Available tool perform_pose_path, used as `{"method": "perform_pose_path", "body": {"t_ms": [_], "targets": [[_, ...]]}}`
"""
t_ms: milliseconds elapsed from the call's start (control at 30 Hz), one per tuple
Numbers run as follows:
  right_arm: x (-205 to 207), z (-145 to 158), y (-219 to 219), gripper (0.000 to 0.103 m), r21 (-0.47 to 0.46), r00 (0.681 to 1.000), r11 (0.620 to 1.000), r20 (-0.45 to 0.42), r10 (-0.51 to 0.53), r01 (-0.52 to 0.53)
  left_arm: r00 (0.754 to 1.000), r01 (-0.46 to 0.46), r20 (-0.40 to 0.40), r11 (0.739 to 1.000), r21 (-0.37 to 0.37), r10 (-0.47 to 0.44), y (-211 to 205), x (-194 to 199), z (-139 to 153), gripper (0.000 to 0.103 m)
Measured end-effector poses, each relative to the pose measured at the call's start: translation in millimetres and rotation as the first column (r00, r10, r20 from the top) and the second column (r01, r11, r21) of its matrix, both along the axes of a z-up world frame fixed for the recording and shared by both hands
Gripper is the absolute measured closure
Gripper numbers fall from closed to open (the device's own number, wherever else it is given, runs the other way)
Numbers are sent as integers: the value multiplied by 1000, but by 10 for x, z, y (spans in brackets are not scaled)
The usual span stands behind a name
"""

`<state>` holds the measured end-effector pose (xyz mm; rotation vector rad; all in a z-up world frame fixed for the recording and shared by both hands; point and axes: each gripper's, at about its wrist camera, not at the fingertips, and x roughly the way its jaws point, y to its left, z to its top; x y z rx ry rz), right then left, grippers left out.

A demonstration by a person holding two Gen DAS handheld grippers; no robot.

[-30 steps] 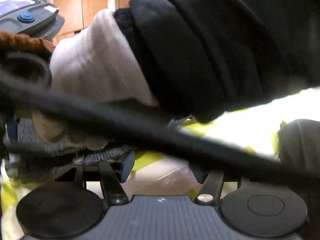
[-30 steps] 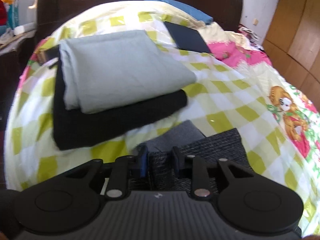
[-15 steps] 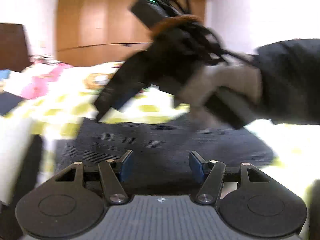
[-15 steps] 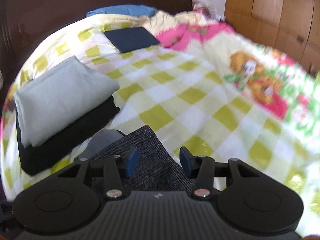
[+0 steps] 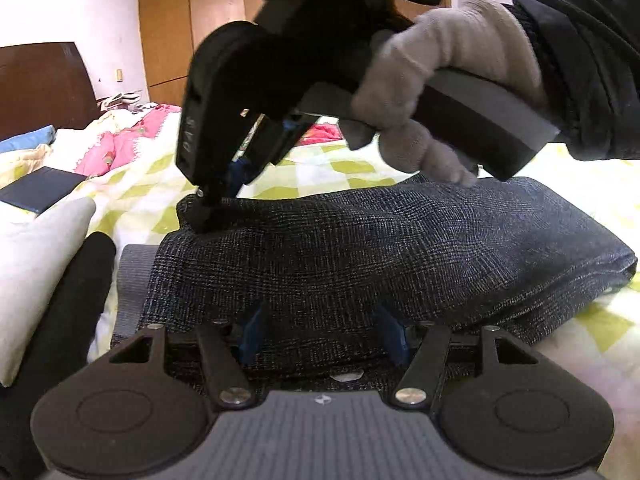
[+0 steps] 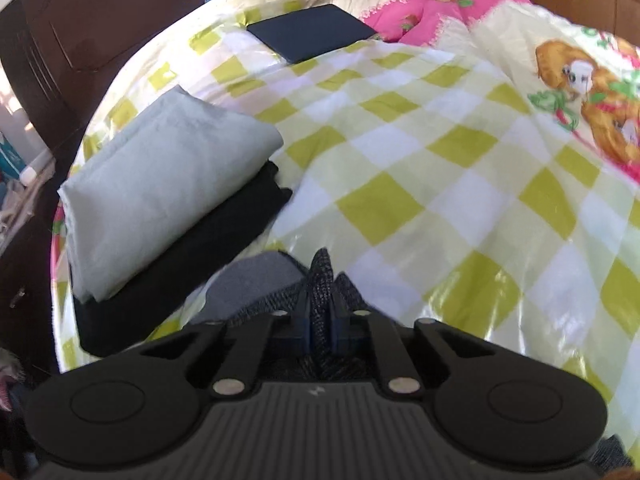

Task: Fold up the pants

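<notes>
The dark grey checked pants (image 5: 380, 248) lie folded on the yellow-and-white checked bedspread (image 5: 320, 168). My left gripper (image 5: 320, 332) is open, its blue-padded fingers spread over the near edge of the pants. My right gripper (image 6: 320, 320) is shut on a pinched fold of the pants (image 6: 320, 280). In the left wrist view the right gripper (image 5: 212, 204), held by a gloved hand, grips the far left corner of the pants.
A folded pale green garment (image 6: 160, 200) rests on a folded black one (image 6: 192, 280) to the left. A dark flat folded item (image 6: 312, 32) and a pink blanket (image 6: 432, 8) lie toward the headboard (image 6: 100, 40). Wooden wardrobe (image 5: 172, 20) stands behind.
My right gripper opened, then closed on a fold of the pants' corner. My left gripper swung round and now hovers open over the pants' near edge.
</notes>
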<state>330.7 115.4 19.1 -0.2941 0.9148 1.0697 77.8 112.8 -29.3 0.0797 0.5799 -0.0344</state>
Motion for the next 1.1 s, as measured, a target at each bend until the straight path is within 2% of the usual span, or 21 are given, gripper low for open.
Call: {"method": "perform_pose_path", "body": {"t_ms": [100, 167, 233, 333, 400, 433, 500, 533, 600, 633, 767, 800, 867, 933, 1000, 1033, 1100], "targets": [[-23, 46, 93, 93, 24, 999, 1000, 34, -3, 2, 1000, -7, -2, 1000, 8, 7, -45, -7, -33, 30], [-25, 11, 147, 93, 28, 1000, 1000, 26, -7, 7, 1000, -2, -21, 999, 35, 3, -82, -14, -64, 30], [-17, -82, 219, 93, -20, 996, 999, 82, -30, 32, 1000, -2, -26, 999, 42, 3, -87, 2, -69, 30], [-5, -125, 308, 83, -28, 989, 996, 122, -78, 82, 999, -11, -37, 1000, 22, 12, -69, -21, -33, 30], [-57, 31, 205, 82, 43, 984, 992, 130, -121, 116, 999, -13, -31, 999, 44, 14, -94, -43, -36, 29], [-95, 134, 72, 80, 99, 981, 985, 114, -154, 143, 1000, -12, -27, 998, 54, 14, -116, -59, -43, 29], [-220, 292, -318, 56, 158, 968, 966, 111, -224, 205, 1000, -14, -21, 997, 72, 15, -150, -57, -50, 29], [-293, 329, -542, 52, 166, 959, 957, 121, -258, 237, 1000, -15, -20, 997, 76, 16, -173, -64, -56, 29], [-437, 322, -1129, 50, 155, 929, 931, 121, -350, 331, 1000, -21, -13, 995, 97, 23, -213, -68, -55, 29], [-502, 287, -1471, 50, 144, 904, 906, 103, -414, 398, 1000, -24, -6, 993, 116, 25, -247, -79, -45, 29], [-751, 86, -2798, 48, 104, 743, 745, 69, -666, 658, 1000, -20, 19, 980, 200, 17, -416, -121, 27, 29], [-787, 16, -3069, 46, 104, 705, 704, 30, -709, 703, 1000, -20, 23, 978, 206, 15, -434, -106, 46, 29], [-818, -150, -3469, 46, 122, 653, 642, -104, -750, 757, 999, -20, 37, 974, 224, 12, -508, -104, 102, 29], [-826, -327, -3703, 46, 145, 628, 611, -200, -752, 778, 999, -10, 45, 968, 250, -1, -612, -91, 162, 29], [-759, -531, -3826, 46, 166, 630, 613, -324, -706, 773, 999, 7, 47, 962, 273, -21, -712, -64, 201, 29], [-725, -640, -3876, 46, 171, 618, 606, -391, -682, 777, 999, 16, 44, 958, 286, -30, -760, -31, 215, 29], [-678, -820, -3965, 45, 196, 609, 598, -473, -637, 777, 998, 35, 31, 954, 298, -47, -840, 13, 233, 29]]}}
